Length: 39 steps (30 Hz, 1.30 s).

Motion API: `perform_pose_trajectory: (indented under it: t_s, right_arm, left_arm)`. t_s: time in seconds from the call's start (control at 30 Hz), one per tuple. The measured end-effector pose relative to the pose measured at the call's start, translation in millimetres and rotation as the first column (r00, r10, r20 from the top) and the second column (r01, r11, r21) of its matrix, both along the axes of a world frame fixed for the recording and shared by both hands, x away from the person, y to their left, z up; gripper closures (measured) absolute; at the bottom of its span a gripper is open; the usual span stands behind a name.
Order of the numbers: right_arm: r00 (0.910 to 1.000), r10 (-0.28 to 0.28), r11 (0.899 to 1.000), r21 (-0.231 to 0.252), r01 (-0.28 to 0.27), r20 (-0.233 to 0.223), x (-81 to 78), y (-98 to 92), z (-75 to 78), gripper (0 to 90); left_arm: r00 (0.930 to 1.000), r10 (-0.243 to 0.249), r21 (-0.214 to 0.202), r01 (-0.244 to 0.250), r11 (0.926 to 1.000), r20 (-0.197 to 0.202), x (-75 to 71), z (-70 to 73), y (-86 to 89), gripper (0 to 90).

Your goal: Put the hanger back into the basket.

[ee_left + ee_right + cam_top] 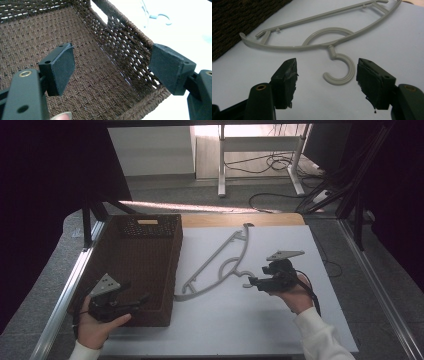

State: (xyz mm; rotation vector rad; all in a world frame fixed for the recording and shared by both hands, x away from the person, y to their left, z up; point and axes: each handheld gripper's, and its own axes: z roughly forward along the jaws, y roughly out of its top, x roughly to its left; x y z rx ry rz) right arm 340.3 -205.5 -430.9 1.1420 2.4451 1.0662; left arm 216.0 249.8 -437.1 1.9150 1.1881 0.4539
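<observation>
A grey plastic clothes hanger (218, 265) is lying flat on the white table top (280, 330), just right of a dark brown woven basket (145, 270), with its hook end pointing to the right. The right gripper (252, 282) is hovering low at that hook (339, 72); its jaws are standing apart with the hook between them, and the pads are not touching it. The left gripper (142, 300) is hanging over the basket's near right corner, jaws standing wide apart and holding nothing.
</observation>
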Motion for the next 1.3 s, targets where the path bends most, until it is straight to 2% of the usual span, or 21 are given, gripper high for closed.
perform_pose_trajectory:
  t_s: [0.2, 0.53, 0.67, 0.77, 0.8, 0.83, 0.93, 1.1, 1.3]
  right_arm:
    - [0.9990, 0.016, 1.000, -0.019, -0.017, -0.042, 14.8, 9.6, -8.4, 39.6]
    - [0.9934, 0.037, 0.999, -0.013, -0.038, -0.108, 33.5, 15.4, -16.6, 49.7]
    - [0.9883, 0.071, 0.997, -0.021, -0.075, -0.135, 46.8, 28.5, -19.5, 58.6]
    - [0.9828, 0.094, 0.994, -0.046, -0.103, -0.159, 56.2, 41.4, -22.2, 65.0]
    - [0.9828, 0.094, 0.994, -0.046, -0.103, -0.159, 56.2, 41.4, -22.2, 65.0]
    - [0.9802, 0.101, 0.991, -0.070, -0.114, -0.170, 62.3, 51.1, -24.5, 70.2]
    - [0.9789, 0.115, 0.987, -0.092, -0.132, -0.169, 67.8, 58.4, -27.1, 74.1]
    - [0.9792, 0.130, 0.978, -0.142, -0.153, -0.155, 81.8, 76.2, -35.0, 86.2]
    - [0.9795, 0.145, 0.970, -0.174, -0.169, -0.139, 95.6, 90.1, -45.0, 89.1]
  left_arm:
    - [1.0000, -0.001, 0.001, 0.001, 1.0000, -0.001, 0.2, -0.5, -0.4, 20.6]
    - [1.0000, 0.003, -0.002, -0.003, 1.0000, -0.001, 0.3, 0.4, 1.1, 20.6]
    - [1.0000, 0.002, -0.005, -0.002, 1.0000, 0.001, 0.5, 1.1, 1.2, 20.6]
    - [1.0000, 0.003, -0.006, -0.003, 1.0000, 0.000, 0.5, 0.9, 1.6, 20.6]
    - [1.0000, 0.004, -0.006, -0.004, 1.0000, -0.001, 0.4, 1.0, 1.8, 20.6]
    - [1.0000, 0.005, -0.007, -0.005, 1.0000, 0.001, 0.3, 1.1, 2.3, 20.5]
    - [1.0000, 0.005, -0.007, -0.005, 1.0000, 0.001, 0.0, 1.5, 2.7, 20.5]
    - [1.0000, 0.004, -0.008, -0.004, 1.0000, 0.000, 0.1, 1.5, 2.7, 20.5]
    - [1.0000, 0.003, -0.009, -0.003, 1.0000, -0.001, 0.3, 1.1, 2.6, 20.5]
